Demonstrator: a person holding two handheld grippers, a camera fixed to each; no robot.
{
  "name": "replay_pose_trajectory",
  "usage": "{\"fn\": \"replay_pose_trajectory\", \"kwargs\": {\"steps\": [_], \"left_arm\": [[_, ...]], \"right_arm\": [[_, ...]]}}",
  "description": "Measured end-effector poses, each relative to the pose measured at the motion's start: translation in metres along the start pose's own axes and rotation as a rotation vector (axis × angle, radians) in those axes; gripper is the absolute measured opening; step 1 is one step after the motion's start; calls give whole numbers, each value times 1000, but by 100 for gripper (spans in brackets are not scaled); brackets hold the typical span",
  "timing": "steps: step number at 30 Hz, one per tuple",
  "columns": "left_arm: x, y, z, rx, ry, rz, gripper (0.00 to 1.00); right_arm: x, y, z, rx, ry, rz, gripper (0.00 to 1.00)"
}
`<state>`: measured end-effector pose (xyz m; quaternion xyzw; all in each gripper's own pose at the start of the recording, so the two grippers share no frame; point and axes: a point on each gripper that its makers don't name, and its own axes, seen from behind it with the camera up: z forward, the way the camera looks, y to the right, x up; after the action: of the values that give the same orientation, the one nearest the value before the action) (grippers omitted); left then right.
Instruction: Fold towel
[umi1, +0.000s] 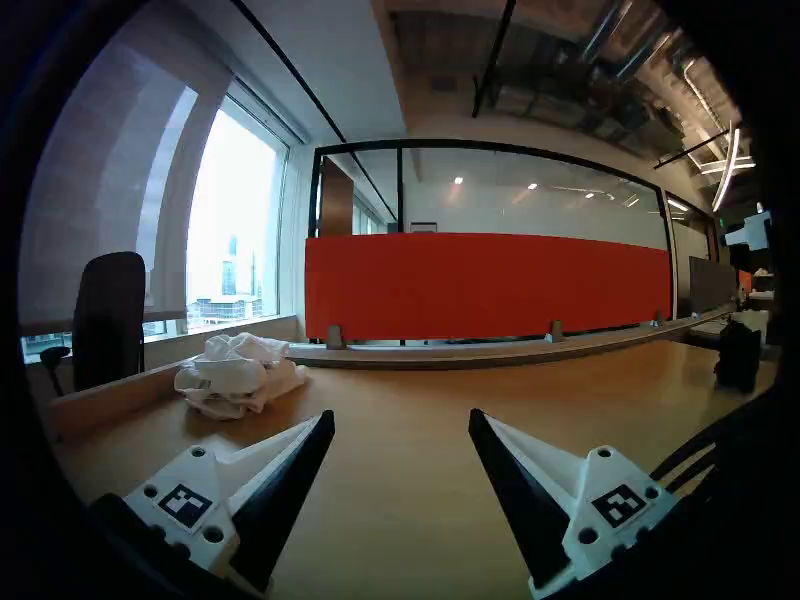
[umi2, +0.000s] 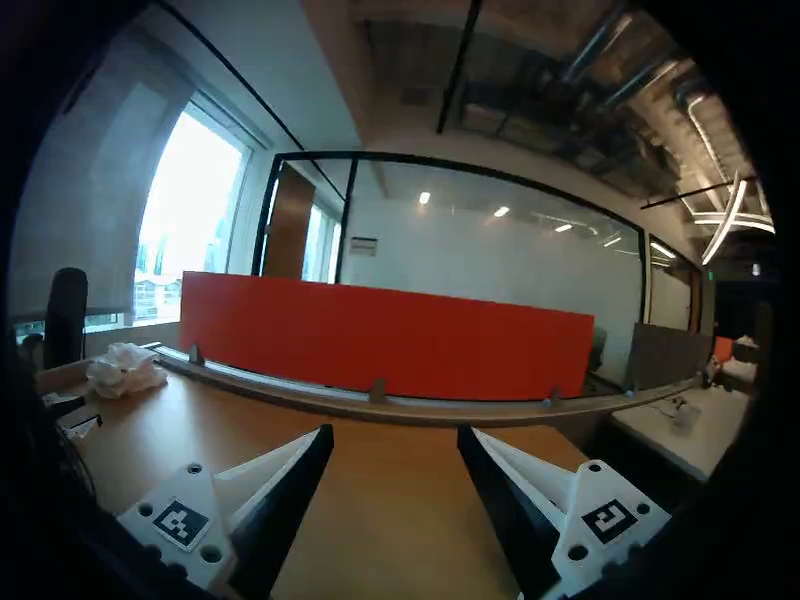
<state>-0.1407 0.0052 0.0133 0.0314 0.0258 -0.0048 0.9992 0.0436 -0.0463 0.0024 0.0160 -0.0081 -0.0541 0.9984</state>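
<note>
White towel (umi1: 238, 375) lies crumpled by the red divider (umi1: 480, 285); left tool (umi1: 400, 413), right tool (umi2: 393, 430) both wide.

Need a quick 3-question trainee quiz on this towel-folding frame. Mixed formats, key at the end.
1. True or false: the towel lies neatly folded on the desk.
2. The left gripper is: A) shut on the towel, B) open and holding nothing, C) shut and empty.
3. Fill in: in both views the towel lies ahead and to the ___ of the fingers.
Key: 1 false, it is a crumpled heap. 2 B. 3 left.
</note>
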Motion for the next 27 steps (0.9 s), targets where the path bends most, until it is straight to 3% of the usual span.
{"fn": "replay_pose_trajectory", "kwargs": {"steps": [15,27], "left_arm": [[-3,1,1,0,1,0,100],[-4,2,1,0,1,0,100]], "right_arm": [[-31,28,6,-5,37,62,98],[-79,41,10,0,34,116,98]]}}
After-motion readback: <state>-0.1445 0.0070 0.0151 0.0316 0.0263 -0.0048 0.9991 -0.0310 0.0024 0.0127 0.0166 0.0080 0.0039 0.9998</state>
